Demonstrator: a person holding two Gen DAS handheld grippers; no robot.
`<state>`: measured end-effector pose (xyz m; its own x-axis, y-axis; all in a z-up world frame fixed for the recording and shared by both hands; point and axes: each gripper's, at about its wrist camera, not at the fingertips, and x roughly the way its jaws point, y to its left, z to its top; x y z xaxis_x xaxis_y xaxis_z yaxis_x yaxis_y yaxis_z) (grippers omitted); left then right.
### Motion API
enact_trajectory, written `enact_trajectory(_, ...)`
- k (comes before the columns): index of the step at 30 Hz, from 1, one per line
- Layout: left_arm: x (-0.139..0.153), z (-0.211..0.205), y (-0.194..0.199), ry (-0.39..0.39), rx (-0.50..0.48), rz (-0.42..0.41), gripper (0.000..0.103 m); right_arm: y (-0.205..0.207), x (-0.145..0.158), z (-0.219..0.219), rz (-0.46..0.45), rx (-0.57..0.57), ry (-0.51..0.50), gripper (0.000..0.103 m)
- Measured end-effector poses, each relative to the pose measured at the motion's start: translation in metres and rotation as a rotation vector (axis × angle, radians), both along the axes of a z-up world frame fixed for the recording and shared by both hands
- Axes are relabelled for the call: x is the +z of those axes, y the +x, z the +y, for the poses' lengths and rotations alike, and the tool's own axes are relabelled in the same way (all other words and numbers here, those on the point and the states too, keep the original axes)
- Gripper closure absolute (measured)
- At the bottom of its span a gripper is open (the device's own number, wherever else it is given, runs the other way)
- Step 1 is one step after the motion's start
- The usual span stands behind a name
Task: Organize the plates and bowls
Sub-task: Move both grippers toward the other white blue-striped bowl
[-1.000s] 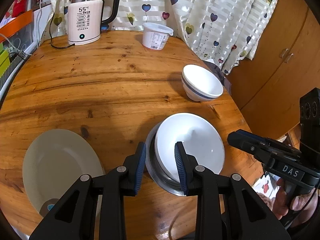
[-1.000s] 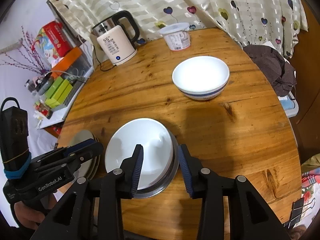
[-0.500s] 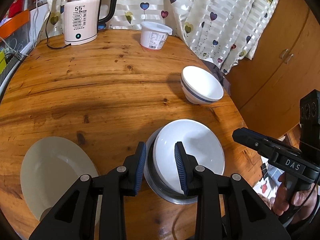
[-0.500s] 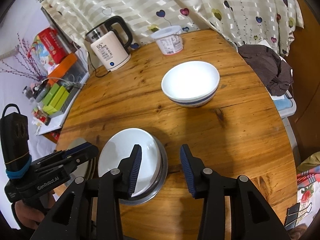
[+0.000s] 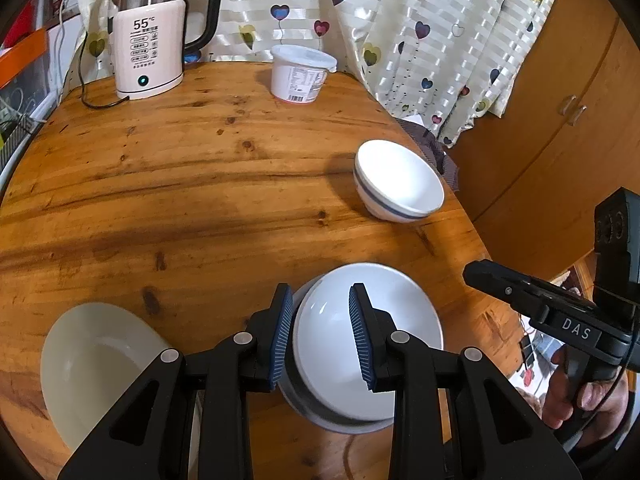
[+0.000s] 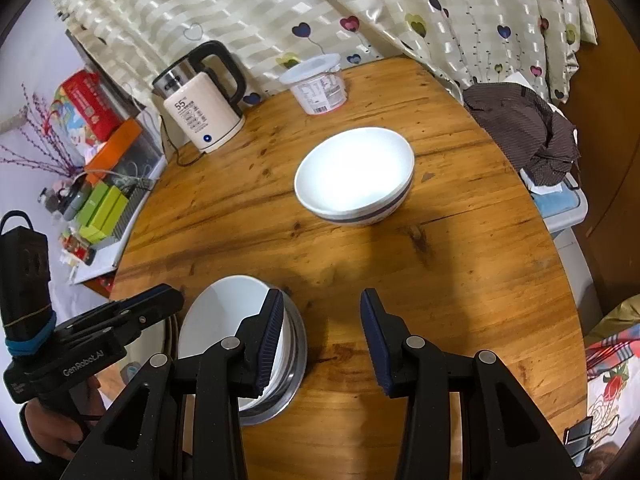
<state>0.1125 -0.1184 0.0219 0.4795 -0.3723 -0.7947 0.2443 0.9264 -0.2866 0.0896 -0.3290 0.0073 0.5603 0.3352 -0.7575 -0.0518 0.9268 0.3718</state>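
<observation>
A white bowl sits nested in a steel bowl near the table's front edge. My left gripper hovers over its left rim, open, with nothing gripped. In the right wrist view these nested bowls lie left of my right gripper, which is open over bare wood. A white bowl with a blue band stands further back, toward the right edge. A cream plate lies front left, partly hidden by the left gripper's arm.
The round wooden table drops off close on the right. An electric kettle with its cord and a lidded plastic tub stand at the back by the curtain. A brown cloth lies beyond the right edge.
My right gripper has shifted right, so the nested bowls now lie left of its fingers instead of between them. The left gripper has crept forward a little.
</observation>
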Motion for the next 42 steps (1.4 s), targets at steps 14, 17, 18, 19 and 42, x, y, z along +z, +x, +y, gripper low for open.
enact_trajectory(14, 0.008, -0.023, 0.027, -0.013, -0.025, 0.003, 0.072, 0.018, 0.004, -0.016, -0.011, -0.033, 0.006, 0.063)
enact_trajectory(17, 0.007, -0.029, 0.033, -0.015, -0.033, 0.007, 0.072, 0.022, 0.003, -0.02, -0.011, -0.04, 0.004, 0.063)
enact_trajectory(18, 0.007, -0.032, 0.035, -0.013, -0.037, 0.009, 0.072, 0.023, 0.003, -0.021, -0.011, -0.043, 0.004, 0.063)
enact_trajectory(19, 0.007, -0.034, 0.037, -0.011, -0.04, 0.008, 0.072, 0.025, 0.003, -0.022, -0.012, -0.046, 0.003, 0.064)
enact_trajectory(42, -0.008, -0.069, 0.089, -0.056, -0.066, 0.076, 0.072, 0.069, -0.013, -0.046, 0.001, -0.089, 0.018, 0.07)
